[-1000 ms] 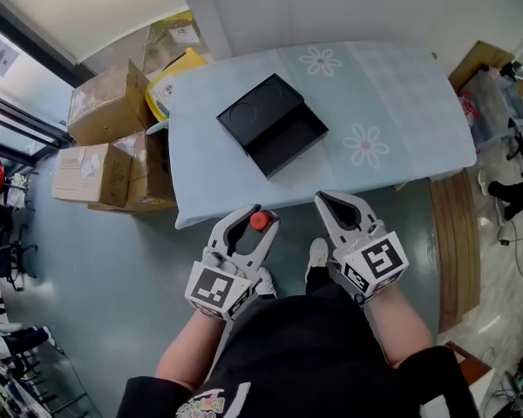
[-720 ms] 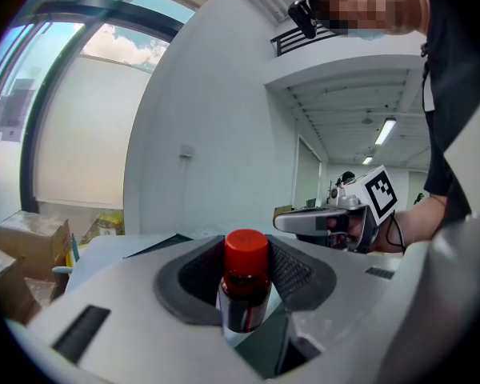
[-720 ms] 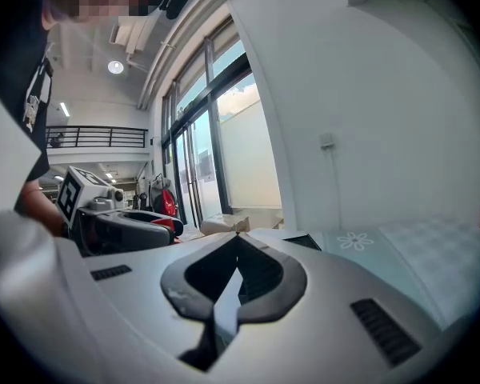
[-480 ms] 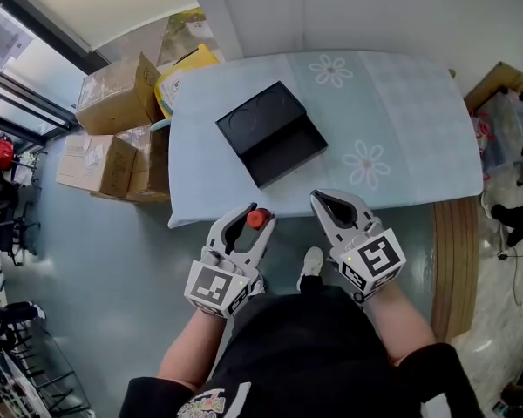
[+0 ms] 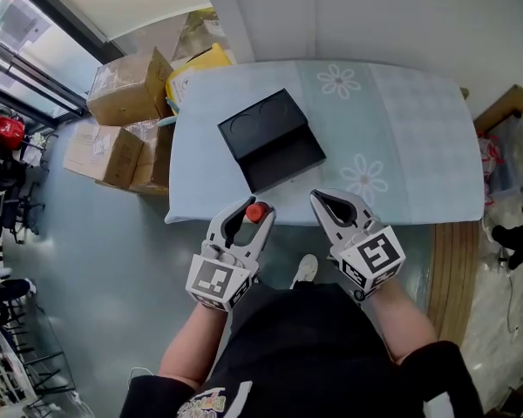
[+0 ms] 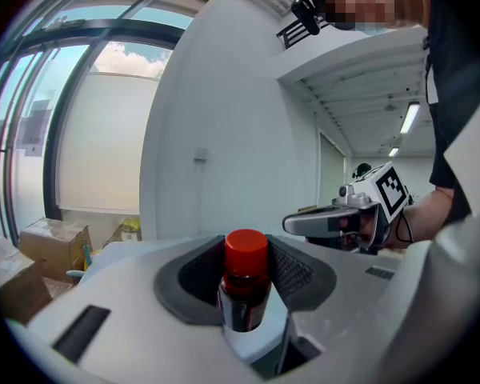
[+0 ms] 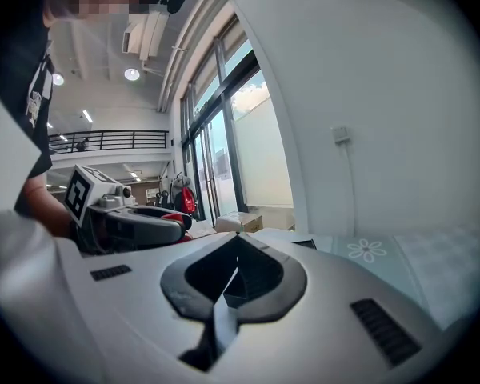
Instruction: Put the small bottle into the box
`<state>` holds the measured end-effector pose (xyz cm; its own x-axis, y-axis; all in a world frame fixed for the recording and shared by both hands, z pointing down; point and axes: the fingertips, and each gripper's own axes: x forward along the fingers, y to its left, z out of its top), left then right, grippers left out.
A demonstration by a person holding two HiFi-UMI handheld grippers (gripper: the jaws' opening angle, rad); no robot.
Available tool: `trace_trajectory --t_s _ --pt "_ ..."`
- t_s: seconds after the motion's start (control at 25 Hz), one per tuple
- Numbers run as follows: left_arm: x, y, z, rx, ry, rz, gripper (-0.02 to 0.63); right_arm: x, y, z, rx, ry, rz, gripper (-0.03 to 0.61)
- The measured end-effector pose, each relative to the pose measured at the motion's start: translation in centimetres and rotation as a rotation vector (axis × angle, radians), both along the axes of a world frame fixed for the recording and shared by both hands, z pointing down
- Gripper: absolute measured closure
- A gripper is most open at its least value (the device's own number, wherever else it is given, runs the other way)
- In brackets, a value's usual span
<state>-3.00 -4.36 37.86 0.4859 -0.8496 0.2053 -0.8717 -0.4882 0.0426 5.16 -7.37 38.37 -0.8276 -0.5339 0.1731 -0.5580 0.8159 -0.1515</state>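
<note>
A small dark bottle with a red cap (image 5: 254, 212) (image 6: 243, 282) stands upright between the jaws of my left gripper (image 5: 247, 214) (image 6: 244, 294), which is shut on it. The gripper hovers just off the near edge of the pale blue table (image 5: 401, 129). The open black box (image 5: 272, 141) lies on the table's left half, its lid folded back toward the far left. My right gripper (image 5: 324, 202) (image 7: 228, 282) is shut with nothing in it, level with the left one at the table's near edge.
Cardboard boxes (image 5: 126, 90) and a yellow package (image 5: 200, 64) are stacked on the floor left of the table. A white wall runs behind the table. A wooden strip (image 5: 453, 259) and clutter lie on the floor at the right.
Both grippers keep their pose and the bottle stays gripped. The view has shifted, so the table and box sit slightly nearer to the grippers.
</note>
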Motion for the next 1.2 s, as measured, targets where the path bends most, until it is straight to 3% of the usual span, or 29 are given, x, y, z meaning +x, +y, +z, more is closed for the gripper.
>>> trace_trajectory --t_s 0.68,1.2 --pt "1.8 -3.8 2.4 -0.045 -0.04 0.018 0.456 2.4 -2.4 1.5 -0.043 -0.007 0.026 0.569" --pt "0.7 -9.7 5.3 -0.033 -0.052 0.04 0.456 1.2 -7.0 3.1 -0.079 0.011 0.051 0.569"
